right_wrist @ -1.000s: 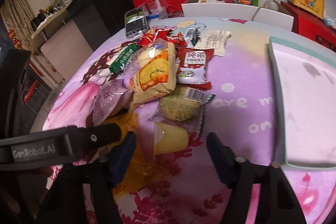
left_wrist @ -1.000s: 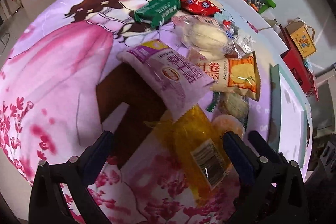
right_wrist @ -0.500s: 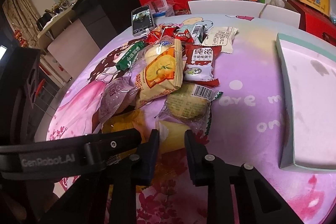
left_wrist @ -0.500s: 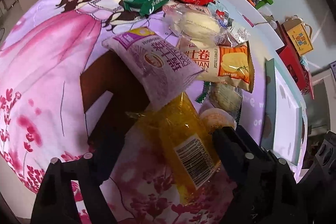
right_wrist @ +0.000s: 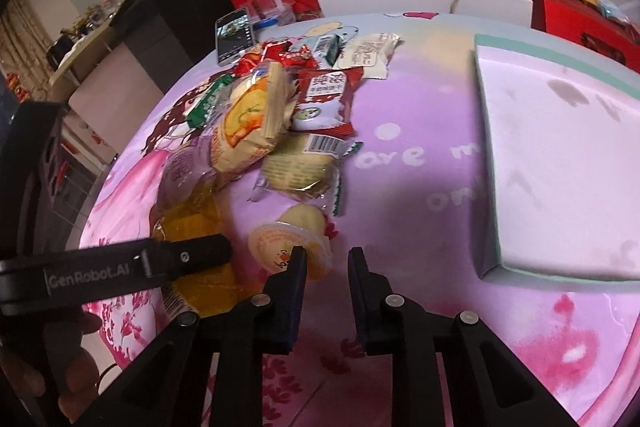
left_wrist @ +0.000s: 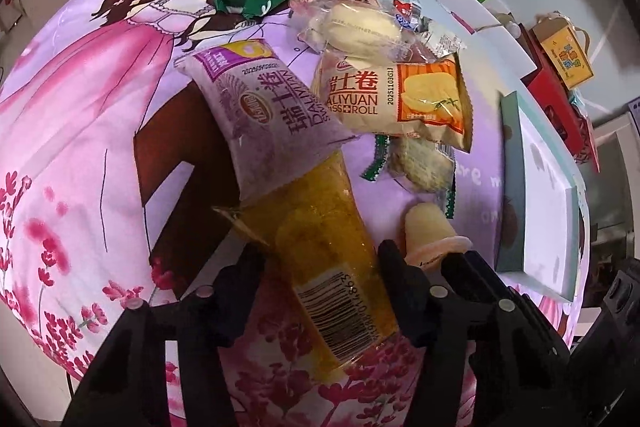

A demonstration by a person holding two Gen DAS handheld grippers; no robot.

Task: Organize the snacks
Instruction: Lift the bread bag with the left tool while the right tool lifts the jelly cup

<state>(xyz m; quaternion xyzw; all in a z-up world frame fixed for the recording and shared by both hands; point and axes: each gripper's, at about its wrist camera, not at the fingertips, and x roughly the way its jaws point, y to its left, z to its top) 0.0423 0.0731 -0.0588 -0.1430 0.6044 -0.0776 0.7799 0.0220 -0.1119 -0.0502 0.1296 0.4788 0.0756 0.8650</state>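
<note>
The yellow snack packet (left_wrist: 328, 259) lies near the table's (left_wrist: 80, 155) front edge, its far end tucked under the purple Swiss-roll packet (left_wrist: 272, 119). The left gripper (left_wrist: 320, 259) straddles it, jaws just closed in to its sides. Just beside it lies a jelly cup (right_wrist: 294, 239); the right gripper (right_wrist: 326, 255) has its jaws narrow, one fingertip touching the cup's lid, nothing between them. A teal-edged box (right_wrist: 560, 155) sits by the right edge.
</note>
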